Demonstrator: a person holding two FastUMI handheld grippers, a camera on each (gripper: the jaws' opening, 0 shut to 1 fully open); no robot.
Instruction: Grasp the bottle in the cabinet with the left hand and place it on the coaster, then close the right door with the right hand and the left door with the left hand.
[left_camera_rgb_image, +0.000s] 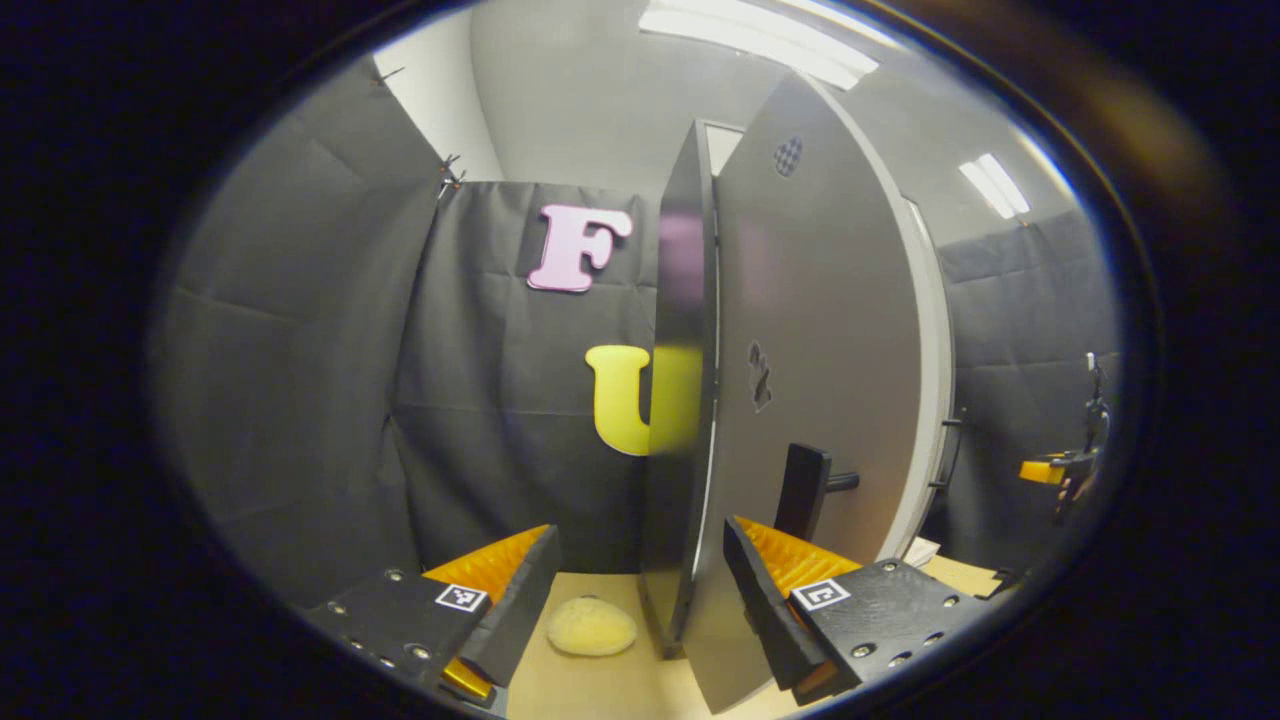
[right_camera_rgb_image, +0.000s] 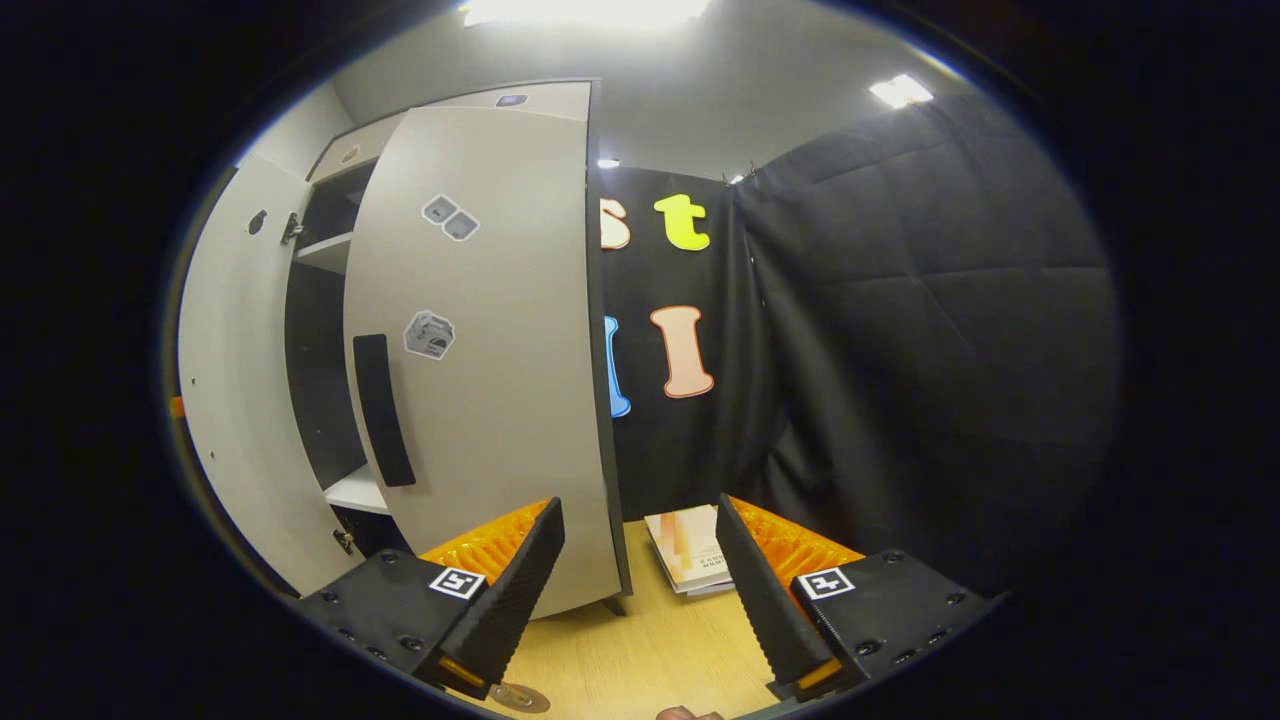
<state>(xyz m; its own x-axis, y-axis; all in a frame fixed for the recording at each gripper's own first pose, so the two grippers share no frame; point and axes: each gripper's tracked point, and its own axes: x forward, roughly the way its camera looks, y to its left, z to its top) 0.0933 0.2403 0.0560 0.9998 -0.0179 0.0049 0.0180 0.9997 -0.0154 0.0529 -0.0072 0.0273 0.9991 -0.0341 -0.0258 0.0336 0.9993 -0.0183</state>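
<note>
Bright ceiling strip lights (left_camera_rgb_image: 760, 40), sharp centre, strong fisheye bending, soft dim edges.

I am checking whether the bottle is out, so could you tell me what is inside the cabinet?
In the right gripper view, the cabinet shows two pale shelves and dark space. The right door covers most of the interior, so I cannot tell whether a bottle is there.

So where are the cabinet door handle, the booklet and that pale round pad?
Door handle (right_camera_rgb_image: 383, 410), right gripper view: middle of the dark bar.
Booklet (right_camera_rgb_image: 688, 548), right gripper view: its cover.
Pale round pad (left_camera_rgb_image: 591, 627), left gripper view: its centre.
</note>
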